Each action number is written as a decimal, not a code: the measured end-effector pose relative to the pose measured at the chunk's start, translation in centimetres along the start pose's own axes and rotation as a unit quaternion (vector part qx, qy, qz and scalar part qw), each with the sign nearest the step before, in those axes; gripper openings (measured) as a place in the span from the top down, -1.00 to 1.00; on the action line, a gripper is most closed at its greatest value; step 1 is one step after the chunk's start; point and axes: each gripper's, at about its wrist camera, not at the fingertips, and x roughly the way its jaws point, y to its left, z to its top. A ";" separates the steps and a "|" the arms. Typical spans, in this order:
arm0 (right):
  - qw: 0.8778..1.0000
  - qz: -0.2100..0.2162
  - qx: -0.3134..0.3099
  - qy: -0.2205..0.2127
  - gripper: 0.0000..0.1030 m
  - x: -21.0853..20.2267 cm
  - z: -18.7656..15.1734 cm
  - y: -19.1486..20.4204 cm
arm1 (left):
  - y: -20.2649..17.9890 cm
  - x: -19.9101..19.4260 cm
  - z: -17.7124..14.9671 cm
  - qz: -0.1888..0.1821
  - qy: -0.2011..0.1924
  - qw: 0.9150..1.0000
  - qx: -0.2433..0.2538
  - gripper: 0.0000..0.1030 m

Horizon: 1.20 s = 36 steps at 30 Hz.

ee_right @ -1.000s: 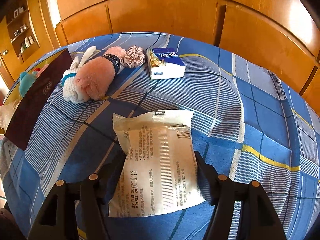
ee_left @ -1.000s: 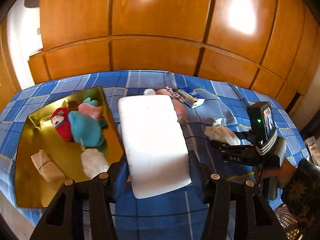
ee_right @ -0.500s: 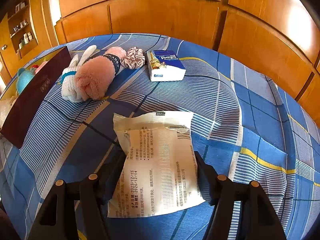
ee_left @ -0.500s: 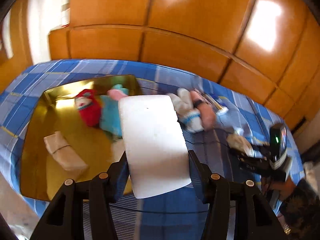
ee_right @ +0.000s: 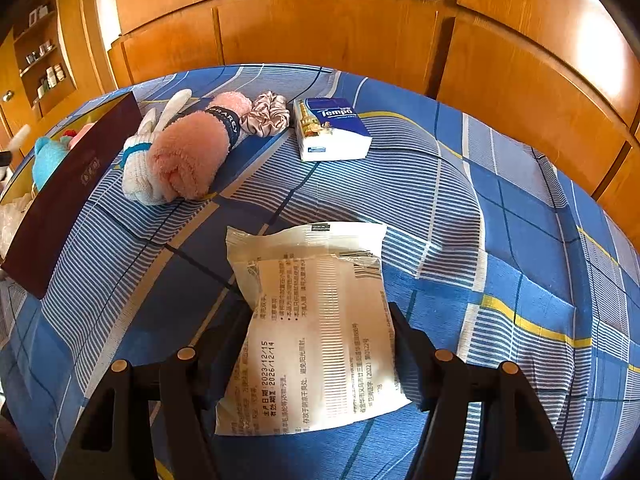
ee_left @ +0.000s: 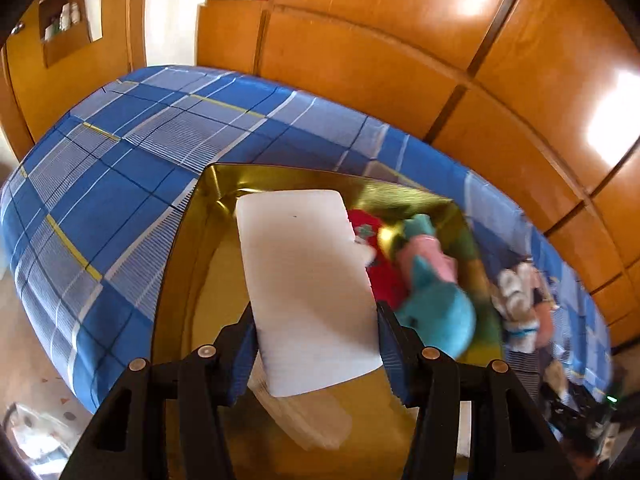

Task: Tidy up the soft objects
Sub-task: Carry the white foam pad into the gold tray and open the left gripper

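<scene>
Step in hand: placing. Left tool (ee_left: 316, 344) clamped white pad (ee_left: 304, 280), held over gold tray (ee_left: 188, 280) beside plush toys (ee_left: 432, 304). Right tool (ee_right: 320, 344) clamped packet (ee_right: 316, 320) above bed (ee_right: 460, 200). Next likely: lower, release pad into tray.

A blue plaid bedsheet (ee_right: 460, 184) covers the surface, wooden wardrobe panels (ee_right: 320, 28) behind (glossy, reflecting light).
</scene>
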 end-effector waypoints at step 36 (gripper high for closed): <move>1.000 0.002 0.002 -0.001 -0.31 0.1 0.0 0.0 | -0.1 5.8 3.5 0.101 0.001 0.994 0.045 -0.51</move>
